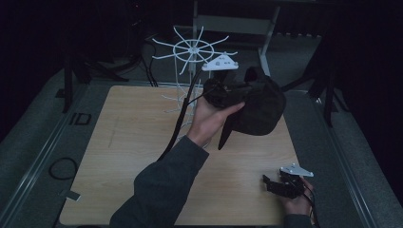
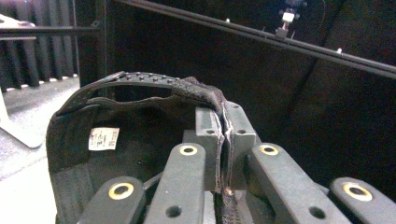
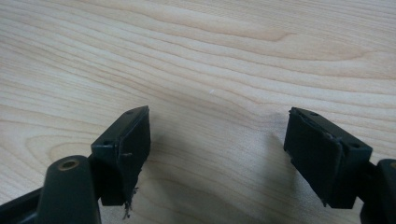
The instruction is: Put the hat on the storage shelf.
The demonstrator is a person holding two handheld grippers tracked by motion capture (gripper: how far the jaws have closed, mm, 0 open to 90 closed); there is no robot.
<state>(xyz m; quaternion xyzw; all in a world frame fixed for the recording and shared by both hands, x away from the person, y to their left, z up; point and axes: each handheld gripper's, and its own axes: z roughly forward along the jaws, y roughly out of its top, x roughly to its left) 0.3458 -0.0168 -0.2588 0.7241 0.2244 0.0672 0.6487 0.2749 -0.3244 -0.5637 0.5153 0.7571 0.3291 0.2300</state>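
Pale wood-grain counter (image 1: 133, 156), rectangular with rounded corners, its laminate surface smooth and streaked with long wavy grain lines; it sits within a grey metal-railed frame. Behind its far edge stands a white wire rack (image 1: 192, 50), a hub with thin spokes radiating outward on an upright stem. Held aloft above the far half of the counter is a black baseball cap (image 1: 259, 107) of soft, matte fabric, domed crown bulging to the right and brim pointing downward. In the left gripper view the cap's inside faces the camera: a perforated adjustment strap with a row of small holes arches across the back opening, and a small white sewn-in label (image 2: 103, 138) carries print too fine to read. The left gripper (image 1: 223, 90), topped by a grey three-cornered plate and trailing a black cable, has its jaws pressed together on the cap's fabric edge beside the strap, a thin fold of cloth pinched flat between them. The right gripper (image 1: 273, 183) rests low at the near right corner of the counter, its two blocky black jaws spread wide apart with bare wood between them; a frayed thread hangs from one jaw's pad.
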